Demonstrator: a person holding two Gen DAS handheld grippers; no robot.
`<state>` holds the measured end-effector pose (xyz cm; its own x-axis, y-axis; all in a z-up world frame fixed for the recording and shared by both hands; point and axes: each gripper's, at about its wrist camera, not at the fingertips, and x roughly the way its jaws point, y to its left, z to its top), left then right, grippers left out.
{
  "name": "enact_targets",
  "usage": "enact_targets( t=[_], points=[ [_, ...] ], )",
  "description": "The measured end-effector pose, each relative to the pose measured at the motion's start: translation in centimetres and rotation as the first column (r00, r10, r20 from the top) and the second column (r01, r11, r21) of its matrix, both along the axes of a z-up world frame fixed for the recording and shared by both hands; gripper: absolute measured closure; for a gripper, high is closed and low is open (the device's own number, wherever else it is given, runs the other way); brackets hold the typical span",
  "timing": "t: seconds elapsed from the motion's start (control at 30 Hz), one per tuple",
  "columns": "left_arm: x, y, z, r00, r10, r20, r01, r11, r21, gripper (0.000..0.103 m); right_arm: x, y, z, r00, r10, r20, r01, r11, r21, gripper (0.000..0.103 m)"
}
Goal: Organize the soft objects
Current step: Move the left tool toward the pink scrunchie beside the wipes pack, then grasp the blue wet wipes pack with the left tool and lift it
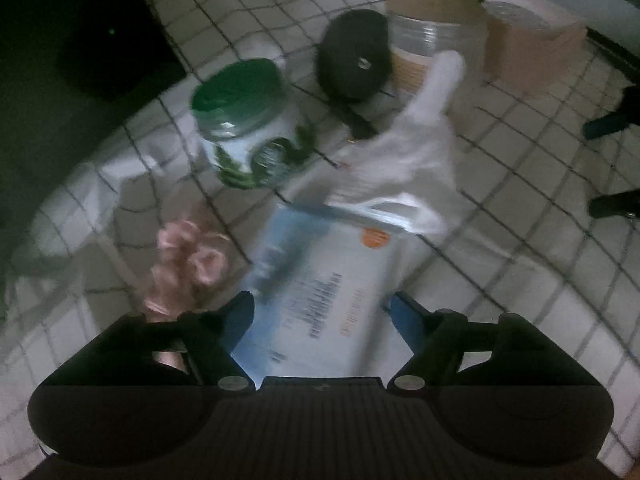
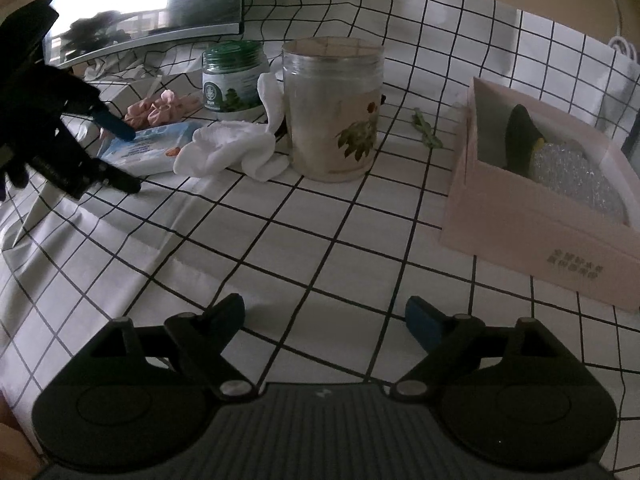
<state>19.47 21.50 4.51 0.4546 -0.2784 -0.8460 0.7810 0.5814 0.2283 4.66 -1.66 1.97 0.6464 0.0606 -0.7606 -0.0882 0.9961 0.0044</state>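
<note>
Checked table [image 2: 280, 240], dim. Left tongs [image 1: 322, 308] wide, empty, straddling wipes pack [image 1: 320, 280], long axis running ahead. Right tongs [image 2: 324, 312] wide, empty, far off.

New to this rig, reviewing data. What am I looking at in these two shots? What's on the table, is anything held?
No robot arm here: a person holds a two-finger gripper in each hand, each carrying a fisheye camera looking along its fingers.

One picture is from the left gripper, over a blue-white packet. The other is from the right gripper, over bare checked tablecloth; the left gripper shows at that picture's left edge.

Also there: white socks, a pink soft bundle, a green-lidded jar, a clear jar, a pink box.

Both grippers are open; nothing is held.
</note>
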Motion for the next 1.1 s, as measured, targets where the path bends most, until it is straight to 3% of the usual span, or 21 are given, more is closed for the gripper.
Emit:
enact_targets(
  t=[0.13,0.33,0.43,0.5,0.6,0.7,0.8,0.9,1.0,1.1],
  points=[
    [2.1,0.0,-0.4,0.999,0.019,-0.036,-0.019,1.0,0.003,0.018,-0.2,0.0,0.0,1.0,0.0,0.003,0.0,1.0,0.001,0.013],
    [4.4,0.0,-0.9,0.99,0.099,-0.102,-0.105,0.993,-0.052,0.012,-0.6,0.1,-0.1,1.0,0.018,0.003,-0.018,1.0,0.005,0.009],
    [5.8,0.8,-1.2,0.959,0.189,-0.21,-0.211,0.974,-0.087,0.009,-0.7,0.2,-0.2,0.999,0.033,-0.001,-0.033,0.999,0.007,0.005],
    [6.1,1.4,-1.1,0.945,0.226,-0.236,-0.26,0.958,-0.124,0.009,-0.7,0.3,-0.2,0.999,0.039,0.0,-0.039,0.999,0.008,0.004],
    [5.2,0.6,-1.3,0.951,0.245,-0.19,-0.264,0.961,-0.085,0.006,-0.8,0.4,-0.3,0.999,0.036,-0.003,-0.036,0.999,0.009,0.001],
    [5.1,0.3,-1.4,0.932,0.299,-0.205,-0.32,0.944,-0.08,0.005,-0.7,0.5,-0.3,0.999,0.041,-0.018,-0.041,0.999,0.008,0.0],
    [4.7,0.4,-1.4,0.931,0.313,-0.189,-0.336,0.936,-0.103,0.006,-0.4,0.3,-0.2,0.997,0.073,-0.036,-0.073,0.997,0.003,0.0],
    [3.6,0.9,-1.3,0.925,0.344,-0.159,-0.366,0.92,-0.139,0.013,-0.1,0.1,-0.1,0.993,0.11,-0.042,-0.11,0.994,0.002,0.0],
    [2.2,1.2,-1.2,0.911,0.38,-0.159,-0.404,0.901,-0.16,0.014,0.3,0.2,0.2,0.991,0.124,-0.055,-0.124,0.992,0.003,0.008],
    [0.4,1.8,-0.9,0.891,0.418,-0.176,-0.446,0.878,-0.173,0.015,0.6,0.7,1.1,0.99,0.142,-0.009,-0.142,0.989,-0.048,0.013]
  ],
)
